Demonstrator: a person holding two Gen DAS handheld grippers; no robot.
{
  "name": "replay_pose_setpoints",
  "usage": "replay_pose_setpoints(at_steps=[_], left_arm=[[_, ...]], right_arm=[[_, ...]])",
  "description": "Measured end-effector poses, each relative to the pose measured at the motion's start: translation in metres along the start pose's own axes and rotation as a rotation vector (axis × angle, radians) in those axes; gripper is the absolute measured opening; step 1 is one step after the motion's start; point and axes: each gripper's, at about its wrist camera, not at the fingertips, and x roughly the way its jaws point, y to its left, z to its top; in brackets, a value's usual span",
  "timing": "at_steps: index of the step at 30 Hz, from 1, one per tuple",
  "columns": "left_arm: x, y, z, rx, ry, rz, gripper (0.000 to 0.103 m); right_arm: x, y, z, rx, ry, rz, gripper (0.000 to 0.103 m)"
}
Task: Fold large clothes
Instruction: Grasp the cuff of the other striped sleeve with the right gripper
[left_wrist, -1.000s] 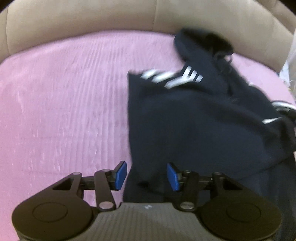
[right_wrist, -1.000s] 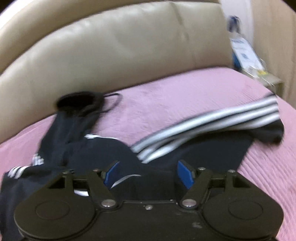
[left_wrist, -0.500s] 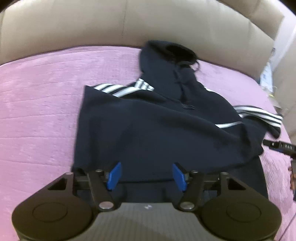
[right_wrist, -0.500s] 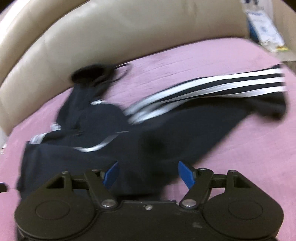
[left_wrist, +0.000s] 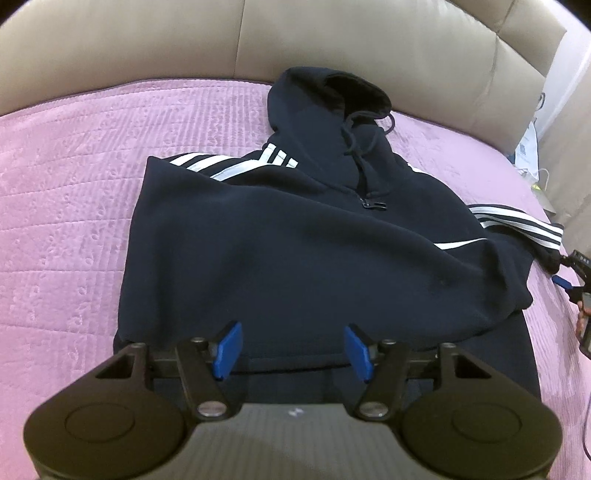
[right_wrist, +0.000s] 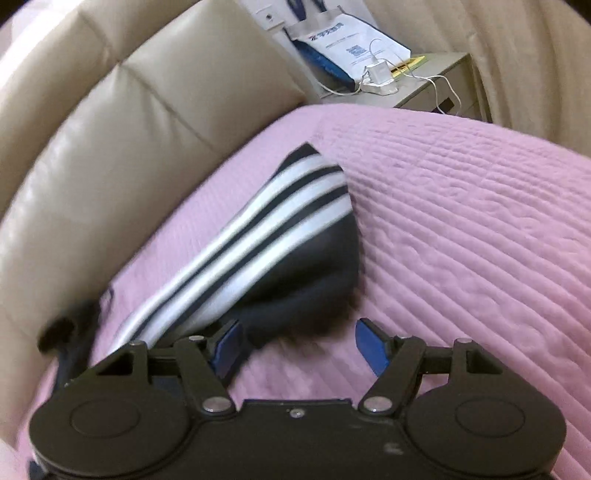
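Navy hoodie (left_wrist: 314, 251) lies flat on pink bedspread (left_wrist: 66, 192), hood at 12 o'clock. Left gripper (left_wrist: 291, 349) wide, empty over hem. Right gripper (right_wrist: 301, 350) wide, nosing striped sleeve cuff (right_wrist: 295, 218) at 11 o'clock, likely to fold it inward.

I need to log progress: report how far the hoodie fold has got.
Done: the hoodie's left sleeve looks folded in across the body. In hand: the open right gripper is at the striped right sleeve, not gripping it. Left: fold that sleeve, the hood, then the body; the left gripper is open.
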Motion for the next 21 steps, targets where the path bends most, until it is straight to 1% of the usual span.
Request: replay_pose_setpoints(at_steps=[2, 4, 6, 7, 8, 10, 12, 14, 15, 16, 18, 19, 21], left_arm=[[0.004, 0.000, 0.002, 0.000, 0.000, -0.003, 0.063], [0.008, -0.001, 0.003, 0.005, 0.005, 0.001, 0.063], [0.012, -0.002, 0.003, 0.012, 0.014, 0.007, 0.063], [0.014, -0.002, 0.002, 0.013, 0.018, 0.009, 0.062], [0.014, -0.001, 0.002, 0.012, 0.021, 0.010, 0.062], [0.012, 0.000, 0.002, 0.011, 0.019, 0.002, 0.061], [0.006, 0.002, 0.003, 0.008, -0.003, -0.003, 0.061], [-0.001, 0.004, 0.005, 0.004, -0.027, 0.004, 0.062], [-0.004, 0.004, 0.007, 0.002, -0.030, 0.013, 0.062], [-0.006, 0.005, 0.008, -0.004, -0.030, 0.019, 0.062], [-0.011, 0.008, 0.010, -0.020, -0.027, 0.019, 0.062], [-0.013, 0.009, 0.011, -0.031, -0.027, 0.012, 0.062], [-0.020, 0.013, 0.013, -0.049, -0.034, -0.004, 0.062]], right_arm=[[0.004, -0.002, 0.004, 0.016, -0.009, 0.033, 0.084], [0.012, 0.001, 0.004, 0.023, -0.015, 0.041, 0.083], [0.016, -0.001, 0.004, 0.042, -0.038, 0.052, 0.066], [0.019, -0.004, 0.005, 0.058, -0.039, 0.057, 0.019], [0.021, -0.005, 0.008, 0.064, -0.041, 0.049, 0.014], [0.010, 0.003, 0.010, 0.023, -0.100, 0.037, 0.014], [-0.015, 0.020, 0.014, -0.041, -0.212, 0.047, 0.014], [-0.049, 0.038, 0.022, -0.066, -0.338, 0.058, 0.014], [-0.062, 0.047, 0.026, -0.084, -0.374, 0.050, 0.014], [-0.074, 0.057, 0.030, -0.119, -0.397, 0.037, 0.014], [-0.089, 0.076, 0.033, -0.190, -0.399, 0.035, 0.014], [-0.097, 0.088, 0.032, -0.228, -0.402, 0.031, 0.014], [-0.117, 0.109, 0.022, -0.308, -0.441, 0.046, 0.014]])
